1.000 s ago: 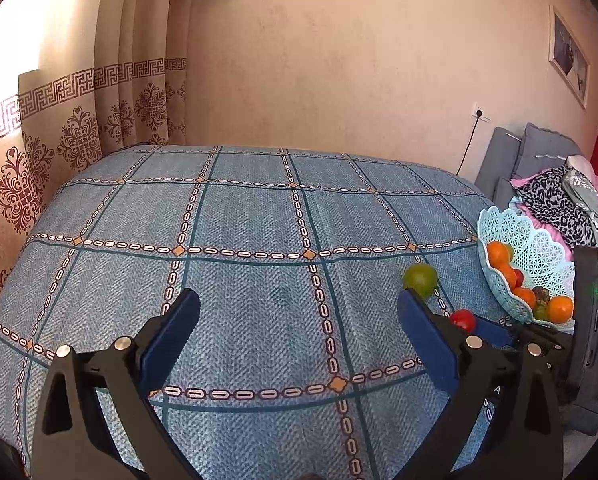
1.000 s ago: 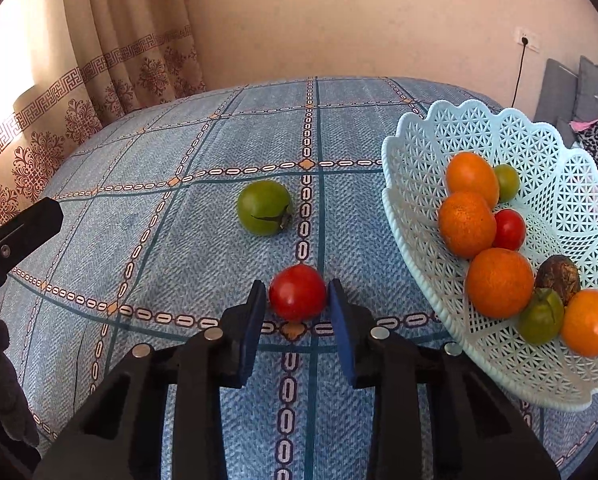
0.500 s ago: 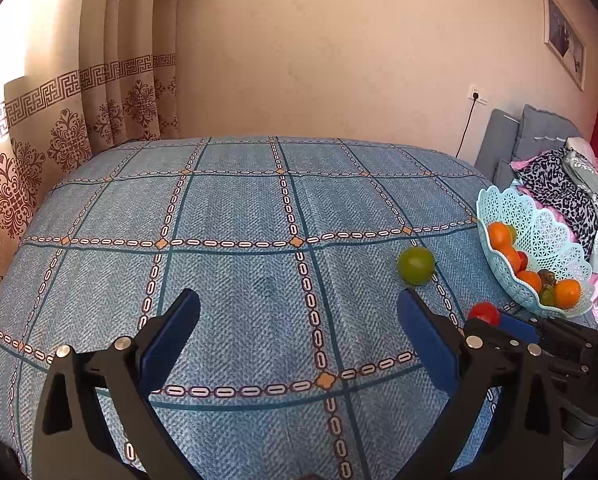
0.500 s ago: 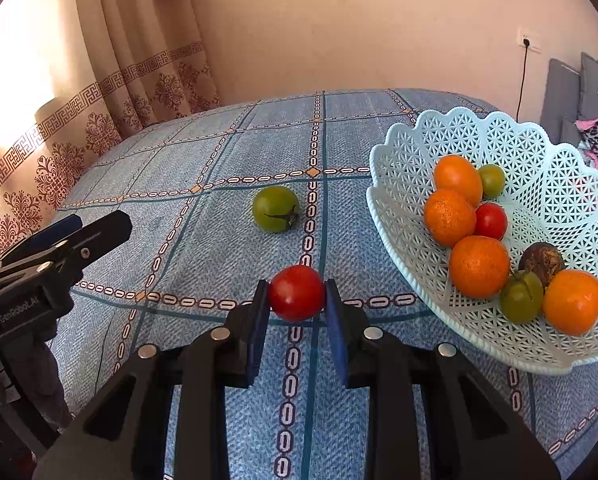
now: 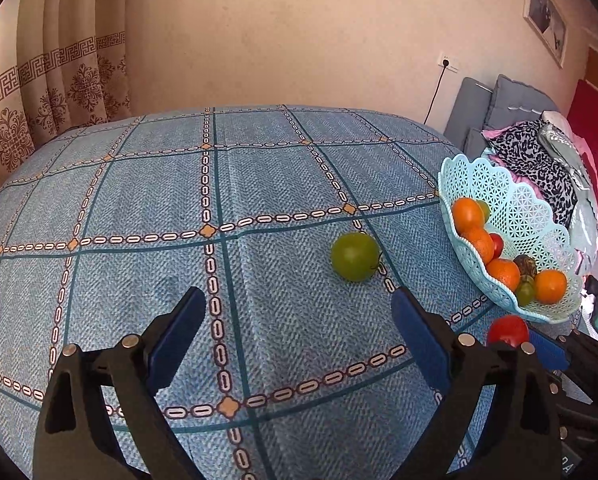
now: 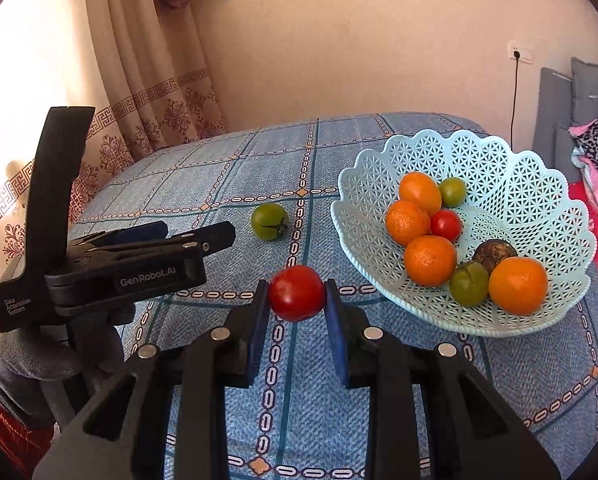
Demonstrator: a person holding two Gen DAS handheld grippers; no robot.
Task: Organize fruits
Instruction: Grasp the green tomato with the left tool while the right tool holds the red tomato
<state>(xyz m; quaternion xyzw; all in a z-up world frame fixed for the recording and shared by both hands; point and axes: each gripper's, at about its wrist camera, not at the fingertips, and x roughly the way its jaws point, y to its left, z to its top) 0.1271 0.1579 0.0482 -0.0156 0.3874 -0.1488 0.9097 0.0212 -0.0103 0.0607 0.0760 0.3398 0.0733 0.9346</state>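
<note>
From the left wrist camera, the left gripper (image 5: 295, 336) hung with its blue-padded fingers spread wide and nothing between them, above the blue patterned bedspread (image 5: 139, 200). A round green tomato (image 5: 355, 256) lay on the bedspread ahead and a little right of that gap, near the pale blue lattice plastic basket (image 5: 511, 200), which stood at the bed's right edge with oranges and small tomatoes in it. The smooth red tomato (image 5: 507, 330) showed low on the right, just below the basket's rim, with a blue pad of the other tool touching its side.

From the right wrist camera, the right gripper (image 6: 297, 300) was clamped on the red tomato, one pad on each flank, holding it clear of the bedspread and left of the basket's near rim. The green tomato sat farther back, well apart from the basket. The left tool, held in a grey-gloved hand (image 6: 51, 356), reached in from the left.

The hold looked narrow: the pads met the tomato only at its widest bulge, so a jolt or a slight easing could let the slick skin slip and the fruit drop onto the soft bed and roll. Squeezing harder would risk splitting it. The basket sat tilted near the bed's edge, so a knock on its rim during the carry could tip it or spill its load. A hard release might bruise the fruit already there.
</note>
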